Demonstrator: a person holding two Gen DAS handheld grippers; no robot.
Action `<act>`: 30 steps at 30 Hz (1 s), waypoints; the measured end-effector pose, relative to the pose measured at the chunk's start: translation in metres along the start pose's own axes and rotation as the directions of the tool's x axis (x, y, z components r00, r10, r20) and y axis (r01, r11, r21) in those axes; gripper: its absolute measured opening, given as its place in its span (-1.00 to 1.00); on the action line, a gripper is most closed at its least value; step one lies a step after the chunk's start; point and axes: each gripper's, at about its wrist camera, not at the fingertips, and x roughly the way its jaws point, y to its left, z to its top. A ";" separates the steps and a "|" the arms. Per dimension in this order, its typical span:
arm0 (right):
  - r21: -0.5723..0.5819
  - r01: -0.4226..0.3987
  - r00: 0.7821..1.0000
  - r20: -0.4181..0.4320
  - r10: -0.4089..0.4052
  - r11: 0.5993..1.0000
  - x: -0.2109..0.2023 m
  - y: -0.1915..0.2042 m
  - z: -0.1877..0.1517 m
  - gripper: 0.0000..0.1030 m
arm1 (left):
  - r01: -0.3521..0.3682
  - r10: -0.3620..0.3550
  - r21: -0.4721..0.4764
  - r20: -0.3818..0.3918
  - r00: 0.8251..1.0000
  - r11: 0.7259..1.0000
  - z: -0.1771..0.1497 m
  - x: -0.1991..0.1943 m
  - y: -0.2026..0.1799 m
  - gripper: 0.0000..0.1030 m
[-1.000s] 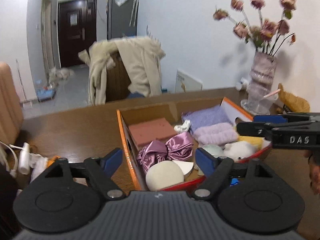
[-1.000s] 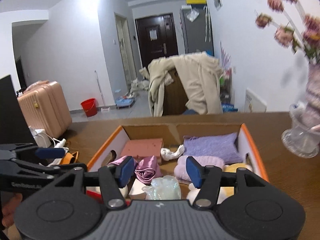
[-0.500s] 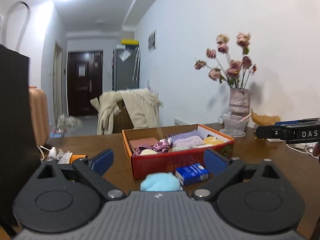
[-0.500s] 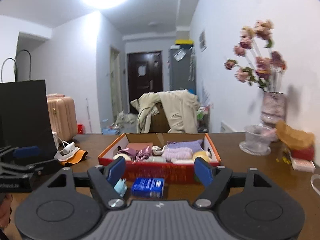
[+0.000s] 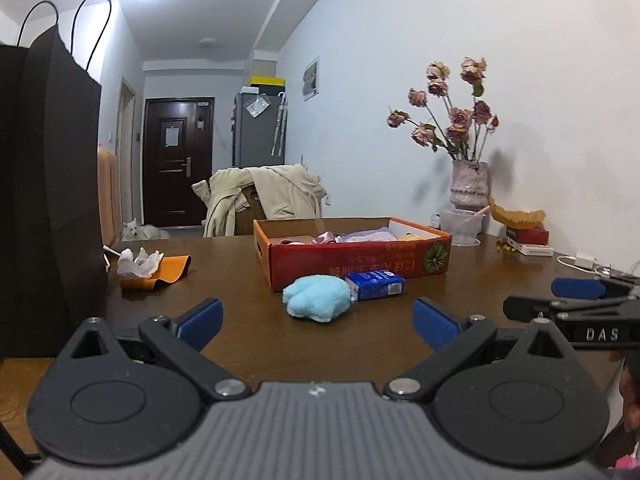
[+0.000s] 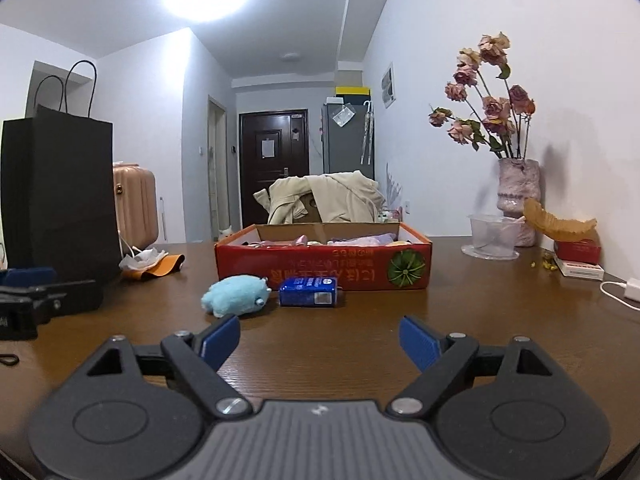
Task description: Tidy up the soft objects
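Observation:
A light blue plush toy lies on the brown table in front of a red cardboard box that holds several soft items. It also shows in the right wrist view, left of a small blue packet, with the box behind. My left gripper is open and empty, low over the table, just short of the plush. My right gripper is open and empty, a little back from the packet.
A black paper bag stands at the left. An orange cloth with crumpled tissue lies beside it. A vase of dried roses, a clear cup, small boxes and a white charger cable stand at the right.
Both grippers have pulled back from over the box and dropped low to table level. The plush and the blue packet have come into view in front of the box.

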 end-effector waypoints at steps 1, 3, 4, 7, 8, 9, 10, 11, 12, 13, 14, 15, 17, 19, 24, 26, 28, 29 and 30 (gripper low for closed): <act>-0.001 0.002 1.000 -0.006 -0.002 1.000 0.002 0.001 0.000 0.68 | 0.000 0.000 -0.012 -0.007 1.000 1.000 0.000 0.003 0.002 1.00; 0.001 0.007 1.000 -0.017 -0.007 1.000 0.007 0.002 -0.001 0.68 | 0.006 -0.006 -0.028 -0.020 1.000 1.000 -0.001 0.008 0.007 1.00; 0.006 0.014 1.000 -0.019 -0.014 1.000 0.009 0.002 -0.002 0.68 | 0.013 -0.014 -0.031 -0.028 1.000 0.999 -0.001 0.010 0.010 1.00; 0.024 0.014 0.999 -0.034 -0.013 1.000 0.016 -0.001 0.000 0.68 | 0.032 -0.034 -0.039 -0.045 0.998 0.999 0.000 0.021 0.012 1.00; 0.036 0.011 0.999 -0.041 -0.009 0.999 0.019 -0.002 0.002 0.68 | 0.041 -0.043 -0.045 -0.048 0.998 0.998 0.002 0.025 0.013 1.00; 0.052 0.001 0.999 -0.053 0.001 0.999 0.023 -0.003 0.005 0.67 | 0.054 -0.056 -0.052 -0.051 0.997 0.997 0.005 0.029 0.015 0.99; 0.073 -0.010 0.998 -0.065 0.015 0.997 0.027 -0.004 0.007 0.65 | 0.067 -0.070 -0.062 -0.055 0.996 0.996 0.009 0.036 0.017 0.99; 0.094 -0.020 0.997 -0.073 0.027 0.995 0.032 -0.004 0.010 0.65 | 0.076 -0.079 -0.065 -0.058 0.995 0.995 0.014 0.043 0.019 0.99; 0.110 -0.027 0.996 -0.084 0.036 0.994 0.038 -0.004 0.014 0.65 | 0.087 -0.091 -0.060 -0.061 0.994 0.994 0.019 0.051 0.022 0.97; 0.120 -0.035 0.994 -0.094 0.047 0.992 0.044 -0.003 0.017 0.65 | 0.098 -0.101 -0.050 -0.063 0.993 0.994 0.024 0.060 0.024 0.92; 0.132 -0.043 0.993 -0.107 0.057 0.990 0.054 -0.002 0.020 0.63 | 0.107 -0.109 -0.035 -0.069 0.992 0.994 0.029 0.070 0.027 0.88; 0.143 -0.048 0.991 -0.118 0.065 0.989 0.062 -0.001 0.023 0.56 | 0.118 -0.120 -0.026 -0.075 0.990 0.993 0.034 0.081 0.030 0.79; 0.176 -0.070 0.984 -0.148 0.096 0.982 0.085 0.001 0.031 0.52 | 0.147 -0.151 -0.046 -0.096 0.984 0.988 0.044 0.105 0.039 0.63; 0.209 -0.093 0.976 -0.173 0.131 0.973 0.108 0.003 0.038 0.46 | 0.171 -0.184 -0.100 -0.142 0.973 0.980 0.051 0.133 0.050 0.50; 0.258 -0.149 0.948 -0.238 0.212 0.955 0.177 0.018 0.050 0.22 | 0.182 -0.254 -0.249 -0.296 0.921 0.951 0.047 0.211 0.079 0.15; 0.272 -0.162 0.932 -0.272 0.237 0.949 0.206 0.025 0.051 0.11 | 0.179 -0.279 -0.313 -0.312 0.908 0.933 0.040 0.229 0.090 0.09; 0.294 -0.179 0.917 -0.296 0.268 0.939 0.225 0.030 0.049 -0.01 | 0.181 -0.317 -0.393 -0.316 0.894 0.902 0.032 0.244 0.102 0.03; 0.301 -0.184 0.912 -0.303 0.277 0.936 0.233 0.032 0.048 -0.04 | 0.180 -0.331 -0.419 -0.321 0.888 0.890 0.028 0.248 0.106 0.03; 0.305 -0.188 0.910 -0.304 0.282 0.934 0.237 0.033 0.048 -0.08 | 0.179 -0.343 -0.441 -0.327 0.881 0.880 0.024 0.253 0.109 0.03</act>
